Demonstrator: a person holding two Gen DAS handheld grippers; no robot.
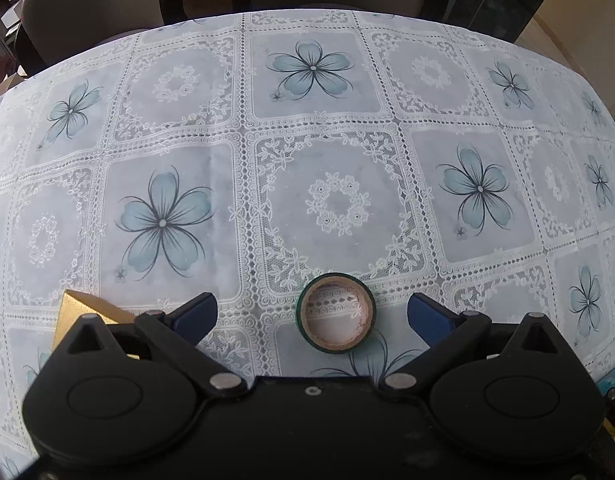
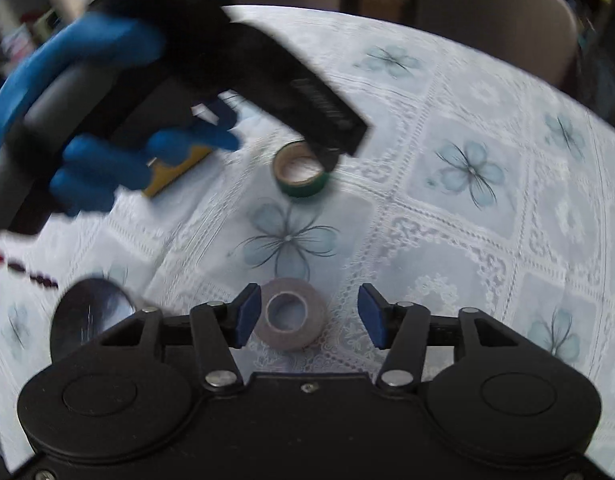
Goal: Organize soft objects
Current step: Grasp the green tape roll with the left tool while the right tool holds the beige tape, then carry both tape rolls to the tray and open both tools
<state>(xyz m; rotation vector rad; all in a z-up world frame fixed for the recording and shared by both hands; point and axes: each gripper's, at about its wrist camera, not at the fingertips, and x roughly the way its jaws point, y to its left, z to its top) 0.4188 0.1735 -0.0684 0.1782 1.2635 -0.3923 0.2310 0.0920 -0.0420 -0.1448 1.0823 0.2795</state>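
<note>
A green tape roll point(image 1: 336, 313) lies flat on the floral tablecloth point(image 1: 319, 120), between the wide-open fingers of my left gripper point(image 1: 312, 316). It also shows in the right wrist view point(image 2: 300, 173), under the tip of the left gripper body point(image 2: 267, 76), held by a blue-gloved hand point(image 2: 95, 80). A grey tape roll point(image 2: 288, 314) lies flat between the open fingers of my right gripper point(image 2: 309, 316), closer to the left pad. Neither gripper holds anything.
A yellow-brown flat object point(image 1: 81, 312) lies left of the left gripper; it also shows in the right wrist view point(image 2: 175, 172). A dark round lens-like object point(image 2: 92, 312) lies left of the right gripper. Chairs point(image 1: 91, 4) stand behind the table's far edge.
</note>
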